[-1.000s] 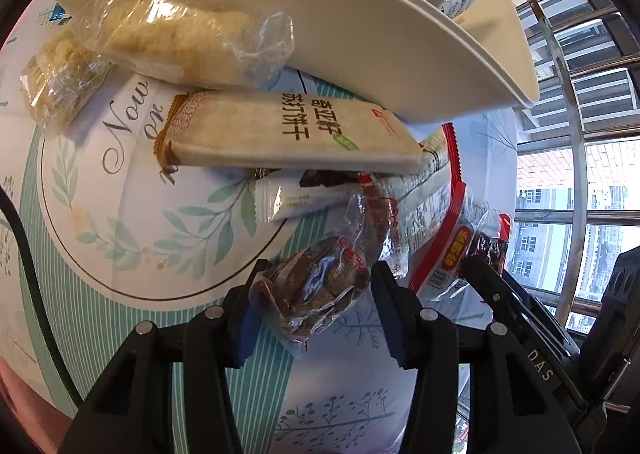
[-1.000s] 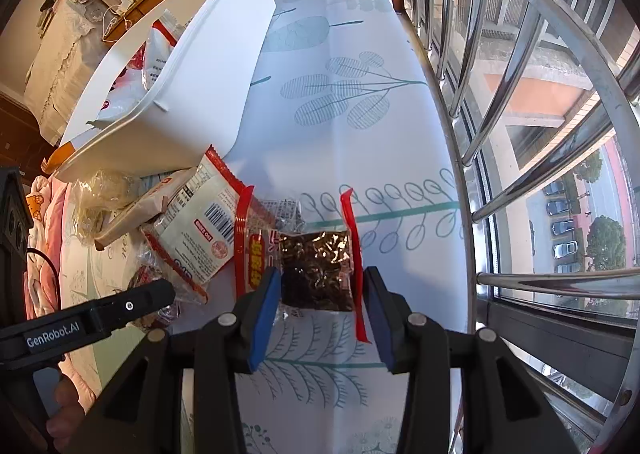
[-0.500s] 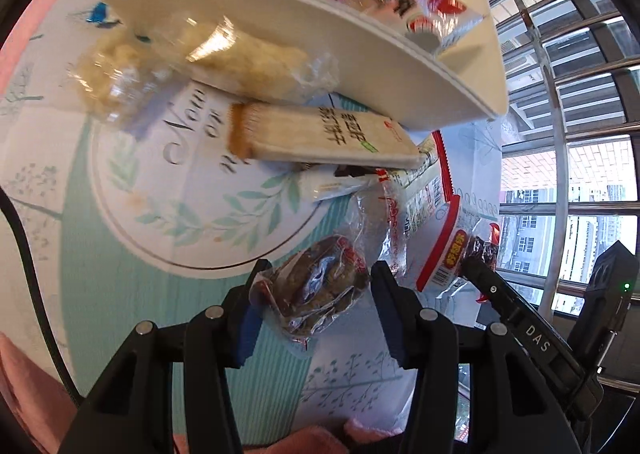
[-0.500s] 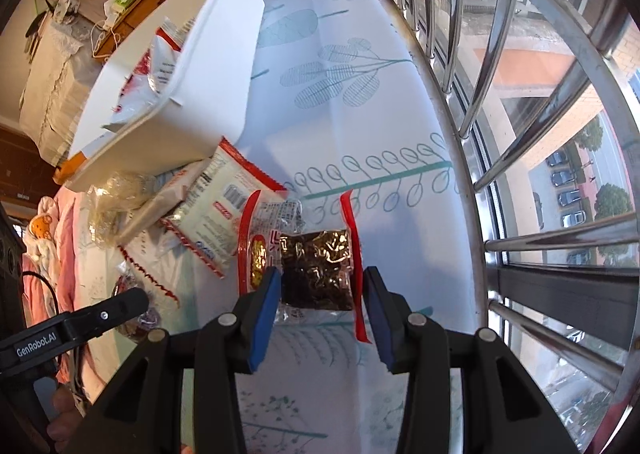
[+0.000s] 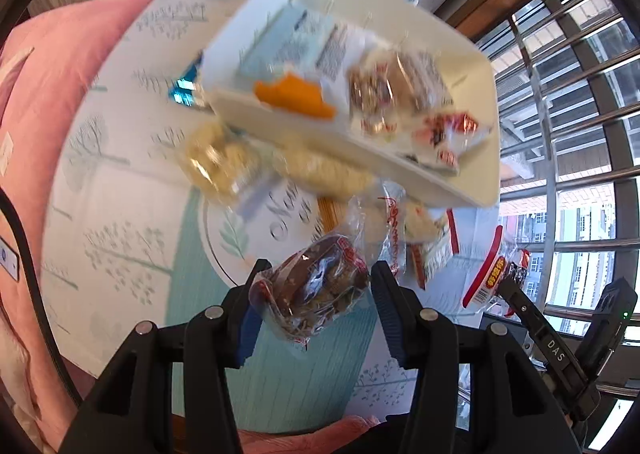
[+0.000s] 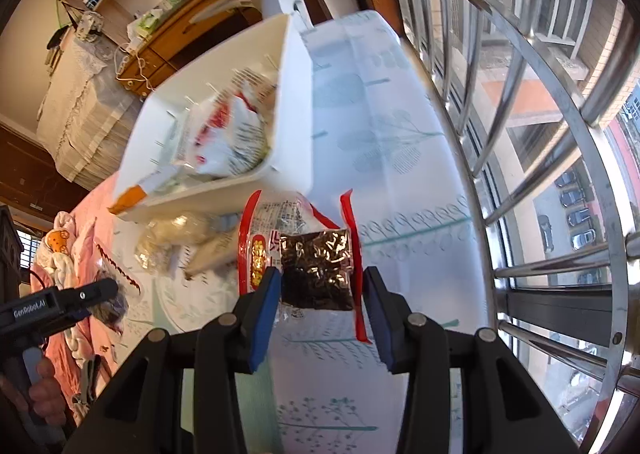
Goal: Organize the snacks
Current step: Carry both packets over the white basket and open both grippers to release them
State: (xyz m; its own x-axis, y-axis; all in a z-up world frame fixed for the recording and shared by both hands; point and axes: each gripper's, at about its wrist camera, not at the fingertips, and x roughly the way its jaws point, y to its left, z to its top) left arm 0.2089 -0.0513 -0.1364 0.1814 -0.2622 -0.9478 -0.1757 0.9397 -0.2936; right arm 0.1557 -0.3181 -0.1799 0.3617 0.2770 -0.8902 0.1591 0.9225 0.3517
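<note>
My left gripper [image 5: 316, 294] is shut on a clear packet of dark brown snack [image 5: 312, 294], held well above the table. My right gripper [image 6: 318, 290] is shut on a red-edged packet of dark dried snack [image 6: 316, 266], also lifted off the cloth. A white bin [image 5: 400, 173] [image 6: 296, 101] with several packets inside sits beyond both. Pale wrapped pastries [image 5: 216, 161] [image 6: 176, 230] lie against its near wall. In the right wrist view the left gripper [image 6: 96, 294] shows at the lower left, with a hand on its handle.
The table wears a white and teal leaf-print cloth [image 5: 120, 213] [image 6: 400, 157]. A blue foil packet [image 5: 184, 89] lies left of the bin. Window bars [image 6: 520, 93] run along the table's right edge. Pink bedding [image 5: 36, 93] lies to the left, wooden shelves [image 6: 160, 13] behind.
Both grippers have risen with their packets, the left one much more and toward the bin. The bin's inside now shows from above in both views.
</note>
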